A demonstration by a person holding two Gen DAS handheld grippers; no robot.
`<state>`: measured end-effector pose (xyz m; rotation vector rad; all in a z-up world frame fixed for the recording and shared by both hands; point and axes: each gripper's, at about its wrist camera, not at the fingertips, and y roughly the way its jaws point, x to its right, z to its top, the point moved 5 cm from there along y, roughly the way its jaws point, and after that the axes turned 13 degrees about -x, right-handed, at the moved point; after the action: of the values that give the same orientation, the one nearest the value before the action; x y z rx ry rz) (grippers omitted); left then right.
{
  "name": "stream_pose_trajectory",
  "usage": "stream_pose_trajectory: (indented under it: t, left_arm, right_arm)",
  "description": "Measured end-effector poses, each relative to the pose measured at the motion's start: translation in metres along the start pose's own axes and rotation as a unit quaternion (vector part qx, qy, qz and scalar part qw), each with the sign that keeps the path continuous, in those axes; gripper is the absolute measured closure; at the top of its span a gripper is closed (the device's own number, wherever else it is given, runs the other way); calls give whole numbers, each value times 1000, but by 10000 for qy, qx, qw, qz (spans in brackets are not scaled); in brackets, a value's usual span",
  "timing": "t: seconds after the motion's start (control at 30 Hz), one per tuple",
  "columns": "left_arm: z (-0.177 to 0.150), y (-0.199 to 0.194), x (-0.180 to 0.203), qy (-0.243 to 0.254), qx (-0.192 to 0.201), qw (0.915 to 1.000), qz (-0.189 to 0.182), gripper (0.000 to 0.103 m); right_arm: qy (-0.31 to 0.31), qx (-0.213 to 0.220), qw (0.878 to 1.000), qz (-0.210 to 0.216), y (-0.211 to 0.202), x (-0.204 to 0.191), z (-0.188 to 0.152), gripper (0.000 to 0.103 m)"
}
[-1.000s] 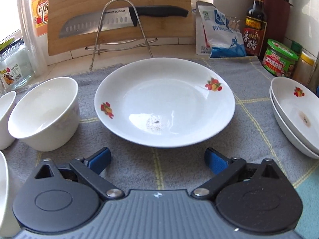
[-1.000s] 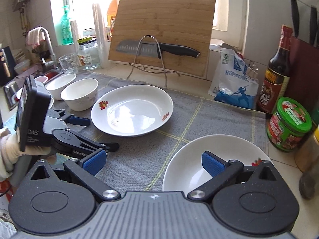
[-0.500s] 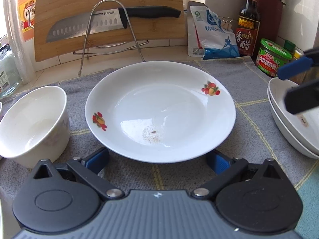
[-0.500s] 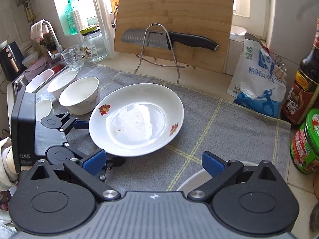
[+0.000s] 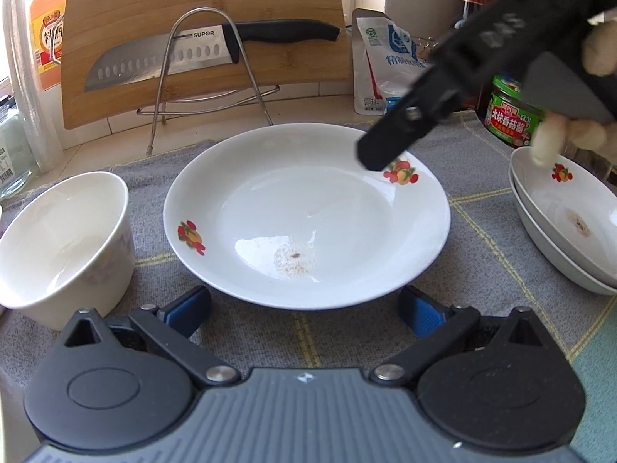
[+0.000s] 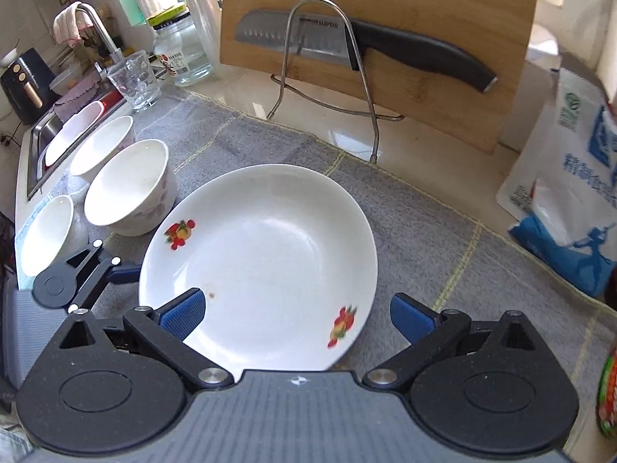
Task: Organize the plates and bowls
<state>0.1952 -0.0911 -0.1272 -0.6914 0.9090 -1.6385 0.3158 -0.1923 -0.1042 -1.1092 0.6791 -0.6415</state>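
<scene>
A white plate [image 5: 308, 223] with fruit prints lies on the grey cloth [image 5: 482, 239]. My left gripper [image 5: 304, 310] is open, its blue pads on either side of the plate's near rim. My right gripper [image 6: 299, 316] is open too and hovers over the same plate [image 6: 262, 262] from the right side. In the left wrist view the right gripper's body [image 5: 443, 88] reaches in above the plate's far right rim. Two stacked plates [image 5: 559, 223] sit at the right. A white bowl [image 5: 65, 239] stands left of the plate, with more bowls [image 6: 100, 142] behind it.
A knife [image 6: 347, 42] rests on a wire rack [image 6: 327, 58] against a bamboo cutting board [image 6: 385, 7] at the back. A salt bag [image 6: 570, 200], a green-lidded jar [image 5: 513, 115], a drinking glass [image 6: 135, 81] and a sink [image 6: 58, 123] border the cloth.
My right gripper has swung left from above the stacked plates to over the fruit-print plate. My left gripper has crept closer to that plate's near rim. Both stay open.
</scene>
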Motion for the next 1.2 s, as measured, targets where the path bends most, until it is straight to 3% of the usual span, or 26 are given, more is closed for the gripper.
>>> stream_pose_trajectory:
  t: [0.17,0.7,1.2]
  left_arm:
    - [1,0,0,67,16,10000,-61,0]
    - [3,0,0,31,89,9999,-45,0]
    - [2,-6,3,166,143,9997,98,3]
  right_arm:
    - [112,-288,9994,156,25,15,16,0]
    - [-203,-464,9887,1412,50,18,57,0]
    - [-520,-750,9822,1644,52,16,73,1]
